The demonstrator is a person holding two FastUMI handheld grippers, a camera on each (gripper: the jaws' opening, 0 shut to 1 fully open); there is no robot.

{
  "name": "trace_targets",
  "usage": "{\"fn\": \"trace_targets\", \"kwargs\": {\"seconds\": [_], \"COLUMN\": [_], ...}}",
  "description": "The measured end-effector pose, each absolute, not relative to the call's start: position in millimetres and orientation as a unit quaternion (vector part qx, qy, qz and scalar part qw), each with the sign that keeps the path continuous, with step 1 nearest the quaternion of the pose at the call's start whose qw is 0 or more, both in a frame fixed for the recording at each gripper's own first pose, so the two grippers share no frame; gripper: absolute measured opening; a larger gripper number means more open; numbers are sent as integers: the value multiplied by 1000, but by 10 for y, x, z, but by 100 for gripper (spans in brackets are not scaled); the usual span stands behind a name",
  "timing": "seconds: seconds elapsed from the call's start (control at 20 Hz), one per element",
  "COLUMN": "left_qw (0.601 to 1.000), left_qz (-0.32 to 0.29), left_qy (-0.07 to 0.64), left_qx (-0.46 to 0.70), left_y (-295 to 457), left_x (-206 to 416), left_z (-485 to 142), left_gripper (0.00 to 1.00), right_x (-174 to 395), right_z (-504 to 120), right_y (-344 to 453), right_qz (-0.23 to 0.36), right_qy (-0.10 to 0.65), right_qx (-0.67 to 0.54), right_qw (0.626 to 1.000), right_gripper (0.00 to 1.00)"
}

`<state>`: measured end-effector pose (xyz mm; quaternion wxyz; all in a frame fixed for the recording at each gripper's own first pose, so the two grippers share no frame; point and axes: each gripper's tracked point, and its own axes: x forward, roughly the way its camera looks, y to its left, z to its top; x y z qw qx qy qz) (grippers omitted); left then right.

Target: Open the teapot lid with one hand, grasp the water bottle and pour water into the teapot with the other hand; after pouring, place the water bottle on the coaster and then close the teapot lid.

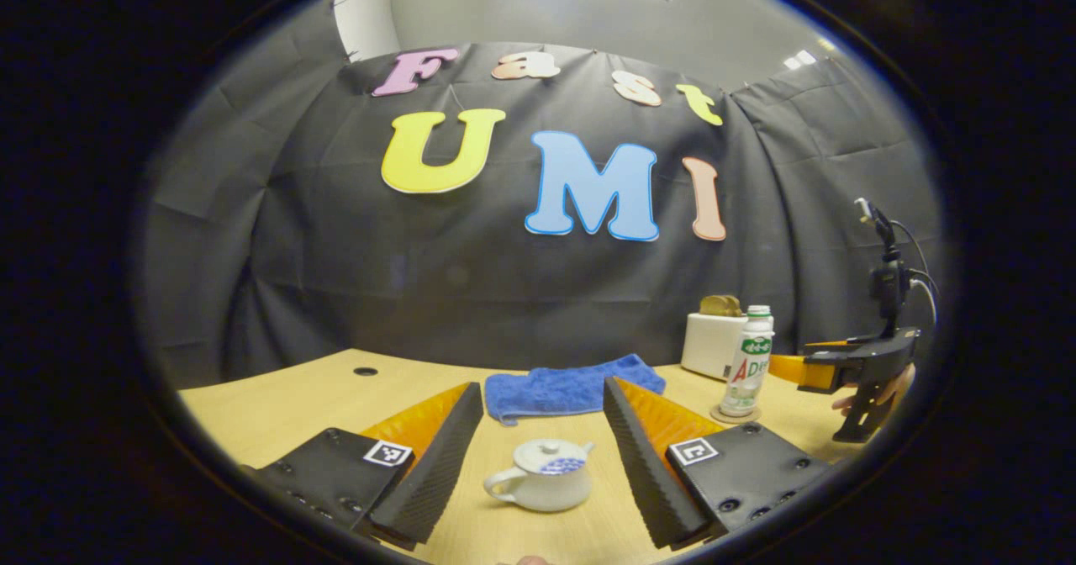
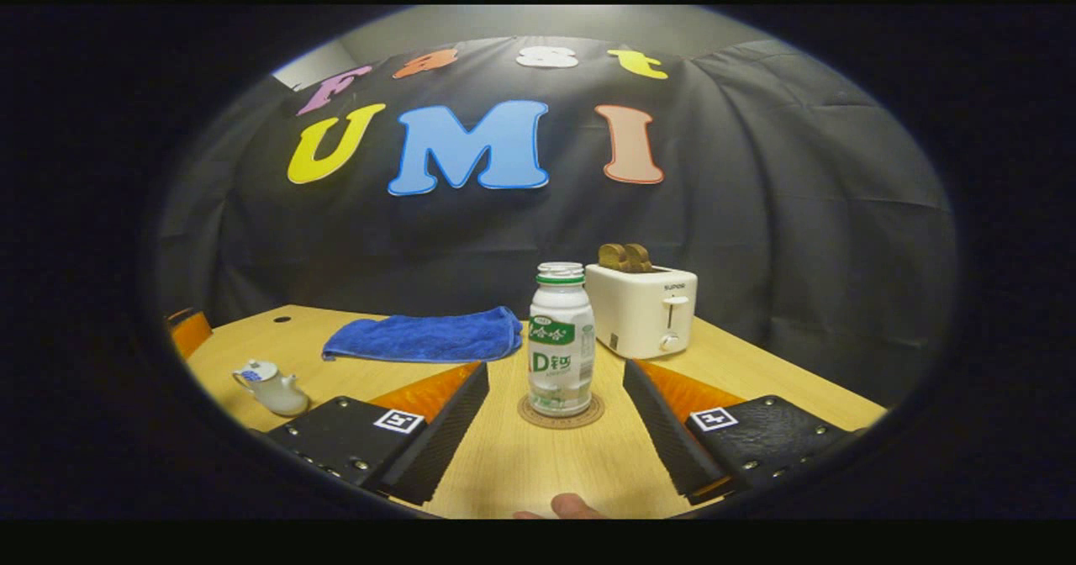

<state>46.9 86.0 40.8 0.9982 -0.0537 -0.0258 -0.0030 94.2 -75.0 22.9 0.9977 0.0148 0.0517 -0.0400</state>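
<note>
A small white teapot (image 1: 546, 474) with its lid (image 1: 546, 454) on sits on the wooden table, between the fingers of my open left gripper (image 1: 543, 418) and touched by neither. The same teapot (image 2: 273, 387) appears far left in the right gripper view. A white water bottle (image 2: 561, 351) with a green label stands upright on a round coaster (image 2: 561, 414), just ahead of my open right gripper (image 2: 555, 393), whose fingers flank it without touching. In the left gripper view the bottle (image 1: 747, 363) stands at the right, with the right gripper (image 1: 794, 369) close beside it.
A folded blue towel (image 1: 572, 387) lies behind the teapot. A white toaster (image 2: 643, 308) holding bread stands behind the bottle. The table (image 2: 513, 464) has a small round hole (image 1: 365, 372) at its far left. A fingertip (image 2: 572, 506) shows at the bottom edge.
</note>
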Motion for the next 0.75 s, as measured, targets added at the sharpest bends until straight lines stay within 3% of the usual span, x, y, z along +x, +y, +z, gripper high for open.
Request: {"fn": "trace_targets", "kwargs": {"seconds": [0.2,0.45,0.75], "left_qw": [998,999,1000], "left_qz": [-6,-1,26], "left_qy": [-14,-31,5], "left_qx": [-54,-18,-1], "left_y": [415,129,143], "left_x": [149,-128,-39], "left_z": [288,205,38], "left_gripper": [99,99,98], "right_x": [373,15,9], "right_z": [-88,5,-22], "right_y": [-179,2,13], "right_qz": [8,-9,-20], "right_qy": [67,3,6], "right_qx": [28,0,4], "right_qw": [997,1000,1000], "right_gripper": [99,99,95]}}
